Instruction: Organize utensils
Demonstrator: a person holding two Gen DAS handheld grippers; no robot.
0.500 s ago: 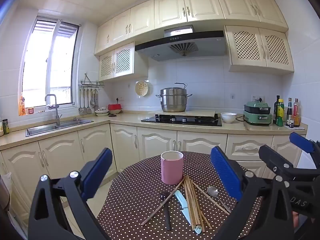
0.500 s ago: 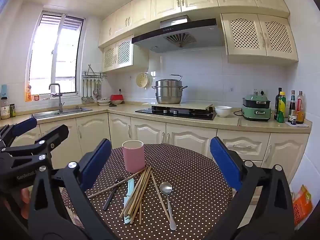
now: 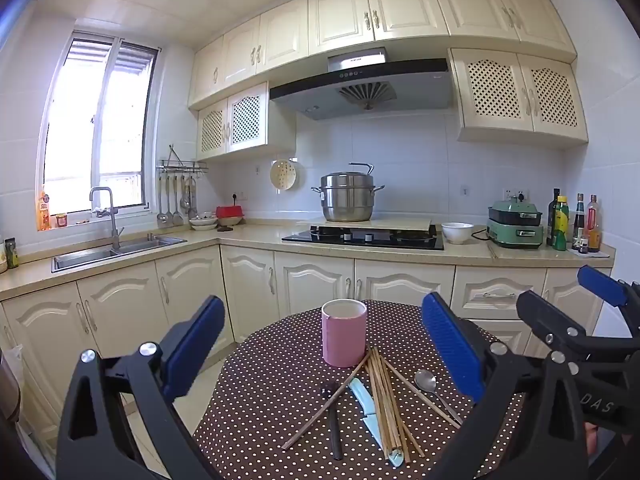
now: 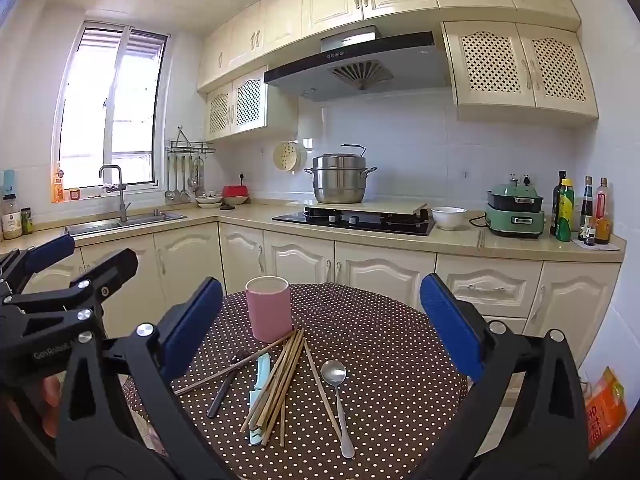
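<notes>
Both my tongs hung above the near edge of the round worktop (image 3: 280,380), the one under the brown polka-dot cloth. Left tongs (image 3: 324,352) were spread as wide as they go, nothing between the blue pads. Right tongs (image 4: 320,328) the same: fully apart, empty. Each pair pointed a little downward toward the cloth.

Pink cup (image 3: 344,332) stood upright toward the far edge of the worktop, open mouth up. What it held, if anything, I could not see from this angle.

Utensils lay loose between the cup and the near edge. Wooden chopsticks (image 3: 384,404) fanned out in a bundle, their far ends just beside the cup's base; one stray stick crossed leftward over the black-handled utensil (image 3: 334,424), probably a fork, though its head was too small to be sure. Pale blue knife (image 3: 366,400) lay against the left side of the bundle, partly under it. Metal spoon (image 4: 338,396) lay on the right side, bowl pointing away from me, with one chopstick just beside its handle.

From the left view, my right tongs showed at the right margin, well apart from the utensils.
</notes>
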